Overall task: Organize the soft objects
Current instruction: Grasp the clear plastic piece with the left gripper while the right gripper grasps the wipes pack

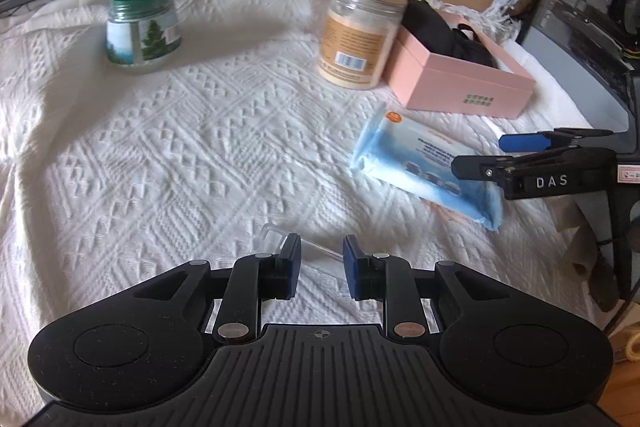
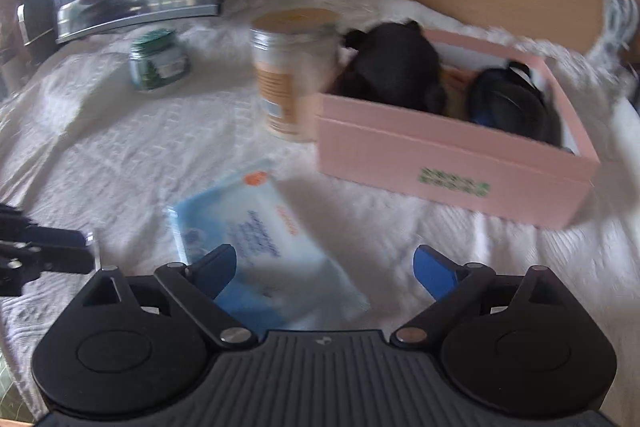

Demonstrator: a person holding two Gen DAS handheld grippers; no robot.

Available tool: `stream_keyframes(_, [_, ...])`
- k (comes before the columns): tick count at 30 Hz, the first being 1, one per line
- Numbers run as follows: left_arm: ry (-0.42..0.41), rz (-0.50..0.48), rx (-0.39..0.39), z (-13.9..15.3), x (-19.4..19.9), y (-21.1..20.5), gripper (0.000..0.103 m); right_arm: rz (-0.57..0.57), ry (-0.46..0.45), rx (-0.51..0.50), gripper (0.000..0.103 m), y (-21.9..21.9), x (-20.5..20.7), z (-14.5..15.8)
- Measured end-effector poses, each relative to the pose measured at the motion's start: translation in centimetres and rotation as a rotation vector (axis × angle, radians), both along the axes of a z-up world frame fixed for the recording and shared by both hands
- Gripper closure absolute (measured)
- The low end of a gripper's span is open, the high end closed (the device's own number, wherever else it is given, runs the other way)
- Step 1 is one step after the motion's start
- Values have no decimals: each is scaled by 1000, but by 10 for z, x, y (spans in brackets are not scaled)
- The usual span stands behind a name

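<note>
While the right gripper (image 2: 324, 271) hangs over the blue wipes pack (image 2: 260, 247) with its jaws spread wide and holding nothing, the left gripper (image 1: 322, 261) keeps its jaws partly open over the white knitted cloth (image 1: 168, 147), a clear plastic piece (image 1: 276, 233) lying just ahead of them. The pack lies flat before the pink box (image 2: 452, 163), which holds dark soft items (image 2: 396, 71). A tan jar (image 2: 294, 75) stands touching the box's left side; a green-lidded jar (image 2: 158, 61) stands well apart.

two jars (image 1: 144, 27) (image 1: 360, 35), one pink box (image 1: 460, 79), one wipes pack (image 1: 420, 163)
</note>
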State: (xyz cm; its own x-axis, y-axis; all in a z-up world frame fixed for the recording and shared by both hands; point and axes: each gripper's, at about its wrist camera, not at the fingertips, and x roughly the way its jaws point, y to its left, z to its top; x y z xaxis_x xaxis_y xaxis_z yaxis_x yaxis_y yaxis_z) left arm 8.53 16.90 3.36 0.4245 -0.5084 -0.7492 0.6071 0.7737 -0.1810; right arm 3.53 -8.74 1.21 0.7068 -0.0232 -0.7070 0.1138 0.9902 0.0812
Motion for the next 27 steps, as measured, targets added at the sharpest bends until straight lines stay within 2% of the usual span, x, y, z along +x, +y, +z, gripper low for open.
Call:
stream_keyframes(3, [-5, 13, 4, 0, 1, -5, 76, -40, -1, 26, 6, -6, -1, -3])
stream_keyframes(9, [-51, 73, 53, 1, 3, -6, 74, -109, -24, -16, 6, -13, -9, 4])
stream_keyframes(15, [-32, 91, 30, 1, 2, -3, 76, -166, 10, 36, 6, -30, -18, -6])
stream_keyframes(27, [-14, 69, 18, 0, -1, -11, 69, -167, 17, 36, 3, -32, -24, -8])
